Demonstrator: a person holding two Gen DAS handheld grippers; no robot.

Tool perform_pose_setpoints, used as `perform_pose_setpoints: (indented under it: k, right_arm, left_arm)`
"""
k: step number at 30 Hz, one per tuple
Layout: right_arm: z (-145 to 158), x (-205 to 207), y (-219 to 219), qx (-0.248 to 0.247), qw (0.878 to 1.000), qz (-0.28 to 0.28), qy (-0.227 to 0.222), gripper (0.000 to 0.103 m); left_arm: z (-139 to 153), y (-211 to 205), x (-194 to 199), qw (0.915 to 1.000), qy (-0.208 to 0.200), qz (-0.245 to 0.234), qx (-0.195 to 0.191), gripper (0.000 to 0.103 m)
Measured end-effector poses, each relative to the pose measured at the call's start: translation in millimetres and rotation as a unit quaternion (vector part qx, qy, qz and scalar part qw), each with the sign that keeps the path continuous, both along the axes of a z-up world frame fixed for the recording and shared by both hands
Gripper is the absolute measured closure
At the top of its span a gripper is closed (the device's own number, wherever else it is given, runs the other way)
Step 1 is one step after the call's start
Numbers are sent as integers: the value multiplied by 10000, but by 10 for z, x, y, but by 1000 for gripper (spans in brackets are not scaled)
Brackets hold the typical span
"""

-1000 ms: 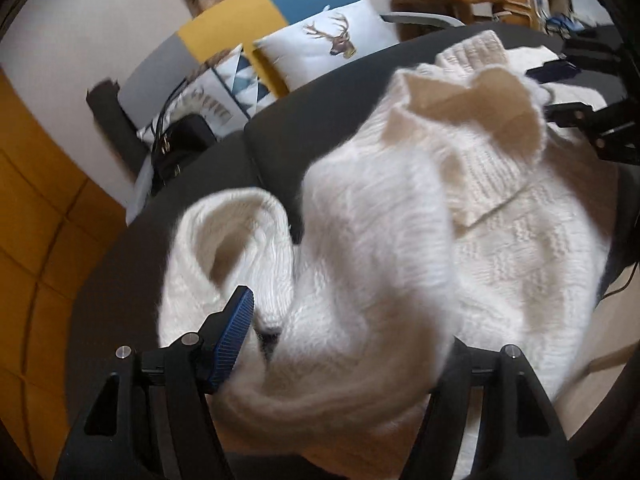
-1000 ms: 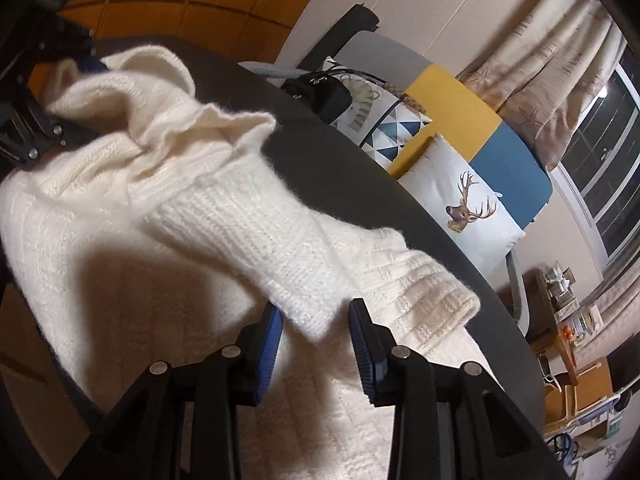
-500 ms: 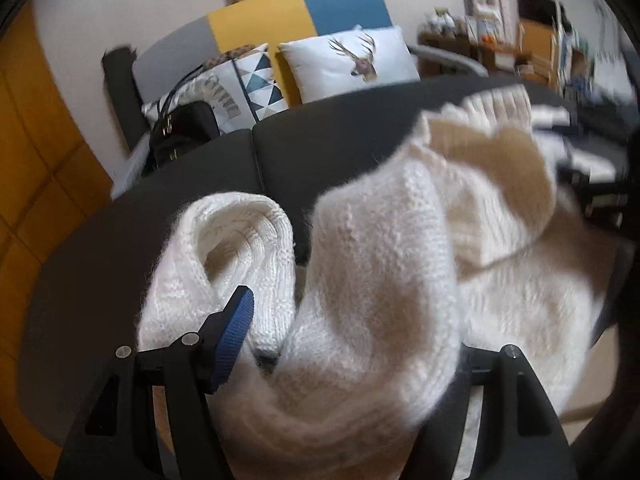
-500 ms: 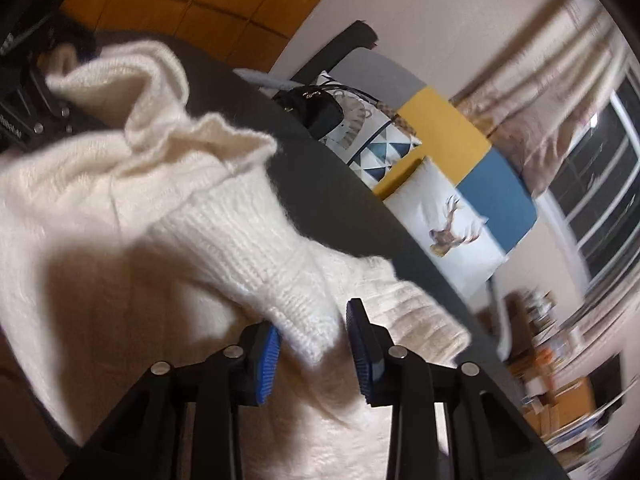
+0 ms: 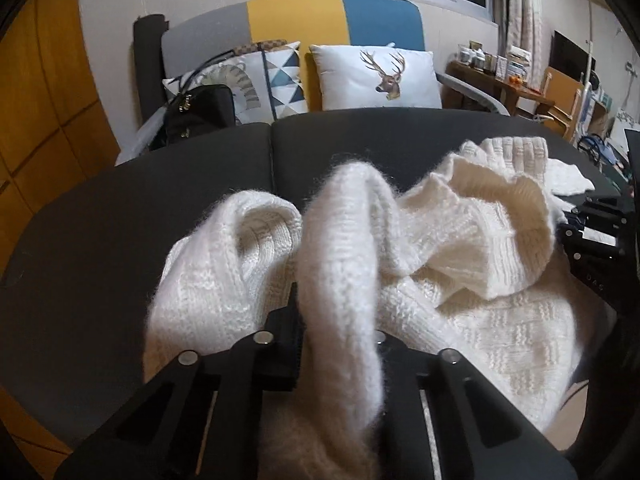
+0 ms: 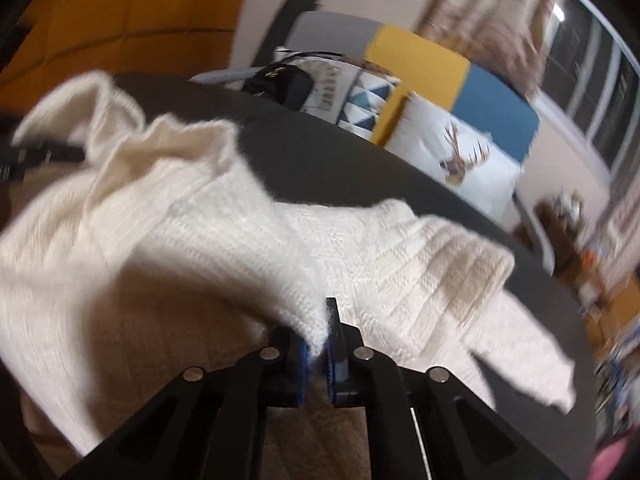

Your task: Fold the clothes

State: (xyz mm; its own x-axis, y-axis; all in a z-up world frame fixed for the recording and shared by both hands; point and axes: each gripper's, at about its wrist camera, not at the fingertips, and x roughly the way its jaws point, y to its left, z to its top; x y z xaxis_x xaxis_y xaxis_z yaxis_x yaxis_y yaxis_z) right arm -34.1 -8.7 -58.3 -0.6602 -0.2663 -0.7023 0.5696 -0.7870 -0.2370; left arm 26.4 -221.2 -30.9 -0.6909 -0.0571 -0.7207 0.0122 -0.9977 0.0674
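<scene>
A fluffy white knitted sweater [image 5: 460, 320] lies crumpled on a dark grey round table [image 5: 120, 240]. My left gripper [image 5: 338, 320] is closing its jaws on a thick raised fold of the sweater, and the pads press into the knit. In the right wrist view the same sweater [image 6: 180, 240] spreads left, one sleeve trailing to the right. My right gripper [image 6: 316, 344] is closing on a thin edge of the sweater, pinched between the blue pads. The right gripper [image 5: 592, 240] also shows at the left wrist view's right edge.
Behind the table stands a grey, yellow and blue sofa [image 5: 340, 20] with a deer pillow [image 5: 380, 76], a patterned pillow [image 5: 276, 80] and a black handbag [image 5: 200, 112]. Orange wood panels [image 5: 40, 100] fill the left. A cluttered side table [image 5: 500, 76] stands at the right.
Both grippers have gone from open around the knit to clamped on it. Both views have rolled, and the sofa now sits more level in the left wrist view.
</scene>
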Motion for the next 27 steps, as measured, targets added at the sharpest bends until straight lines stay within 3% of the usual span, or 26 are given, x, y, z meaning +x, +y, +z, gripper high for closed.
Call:
perform_pose_setpoints:
  k: [2,7,12,16,20,23,25,27]
  right_arm:
    - [32,-70,86,-506,9979,-233,-327,98]
    - [68,-235,343,-1659,9783,-626,-1076,98]
    - [68,-197,377,-1770,9756,-656,-1118,97]
    - [46,-158,398,-1854,9732,-706,-1163,97]
    - [27,-137,402,-1853,9730,-710,-1177,96]
    - [11,-131,391,-1802,9742,-687,-1169,95]
    - [8,-137,403,-1821,9735,-715,-1182,94]
    - [5,-153,406,-1815,9731,-727,-1222,91]
  left_arm:
    - [0,4,12,9999,62,75,85,93]
    - [-5,64,88,9998,129,139,-31,95]
    - [-92,96,90,9990,40,358,-259,91]
    - [-220,113,48,9986,-198,450,-188,87]
    - [-383,277,11,9955,-379,271,-820,85]
    - [-422,353,24,9922,-292,252,-1186,78]
    - [-406,320,14,9936,-284,305,-1052,76]
    - [-369,232,24,9970,-225,339,-652,76]
